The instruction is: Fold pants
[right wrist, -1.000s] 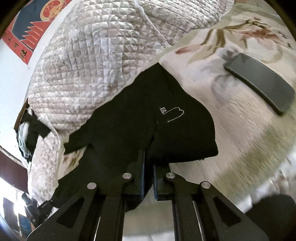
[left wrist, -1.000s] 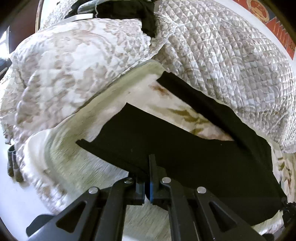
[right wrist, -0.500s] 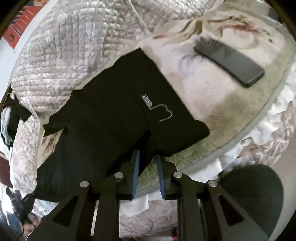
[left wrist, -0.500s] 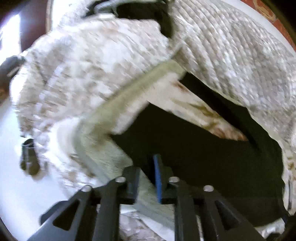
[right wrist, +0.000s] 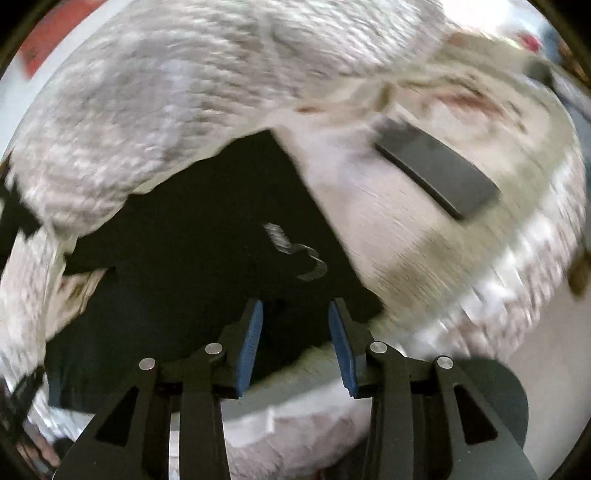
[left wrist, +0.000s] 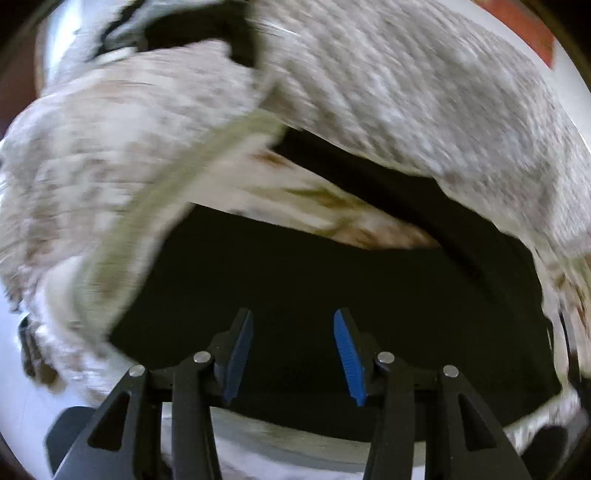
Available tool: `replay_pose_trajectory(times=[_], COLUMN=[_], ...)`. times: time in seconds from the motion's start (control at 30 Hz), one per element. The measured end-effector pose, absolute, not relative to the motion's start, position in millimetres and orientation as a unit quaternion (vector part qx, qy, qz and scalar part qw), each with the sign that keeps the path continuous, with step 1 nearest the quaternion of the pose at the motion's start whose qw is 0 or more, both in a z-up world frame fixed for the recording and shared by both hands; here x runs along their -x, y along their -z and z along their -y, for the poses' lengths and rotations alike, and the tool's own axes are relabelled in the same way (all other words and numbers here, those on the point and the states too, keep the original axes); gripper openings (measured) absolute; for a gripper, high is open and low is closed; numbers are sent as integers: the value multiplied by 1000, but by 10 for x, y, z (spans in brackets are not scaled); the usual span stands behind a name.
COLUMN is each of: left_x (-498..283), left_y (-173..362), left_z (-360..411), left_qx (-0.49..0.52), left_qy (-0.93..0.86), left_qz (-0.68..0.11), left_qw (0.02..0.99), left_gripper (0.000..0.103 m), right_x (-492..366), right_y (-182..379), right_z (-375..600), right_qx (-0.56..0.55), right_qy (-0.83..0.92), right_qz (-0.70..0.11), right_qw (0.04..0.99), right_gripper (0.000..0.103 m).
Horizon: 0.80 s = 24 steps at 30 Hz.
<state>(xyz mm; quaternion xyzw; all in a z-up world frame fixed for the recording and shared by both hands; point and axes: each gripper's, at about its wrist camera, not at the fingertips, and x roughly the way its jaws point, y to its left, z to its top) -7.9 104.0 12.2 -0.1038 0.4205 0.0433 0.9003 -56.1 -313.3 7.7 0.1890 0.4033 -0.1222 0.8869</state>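
Black pants (left wrist: 314, 280) lie flat on a floral bedsheet, one leg running along the quilt's edge. In the right wrist view the pants (right wrist: 207, 236) show a small white embroidered logo (right wrist: 295, 251). My left gripper (left wrist: 293, 317) is open and empty, its blue pads apart above the pants' near edge. My right gripper (right wrist: 295, 306) is open and empty above the pants' near corner. Both views are motion-blurred.
A bunched grey-white quilt (left wrist: 406, 92) lies behind the pants. A dark phone (right wrist: 436, 173) lies on the sheet to the right of the pants. Dark clothing (left wrist: 199, 33) sits at the far end. The bed edge (right wrist: 295, 373) is right below the grippers.
Both grippers were shut on the pants' near edge a second ago. They have opened, let go of the fabric and pulled back; the pants now lie flat.
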Motion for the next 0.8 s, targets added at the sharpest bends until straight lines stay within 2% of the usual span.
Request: replay_pose_trajectory(times=[0.13,0.27,0.63,0.8], left_x=[24,-9,-119,-227], left_y=[2,153,43,149], left_z=[-758,-666,-573,-572], left_qx=[71,47,38,29], left_qy=[-2,8,11,0], left_qz=[-440,-467,-452,-464], left_qw=[895,883,891,885], left_gripper=[48,48,49,51], right_x=[338,247,233,110], right_y=[29,385,128,276], right_z=[2849,2856,2717,2675], right_qx=[-111,-88,-60,-59], right_qy=[69,55,17,7], right_qz=[-409,-453,-413,-430], right_qw=[903,886,909,901], right_gripper=[38,38,38,38])
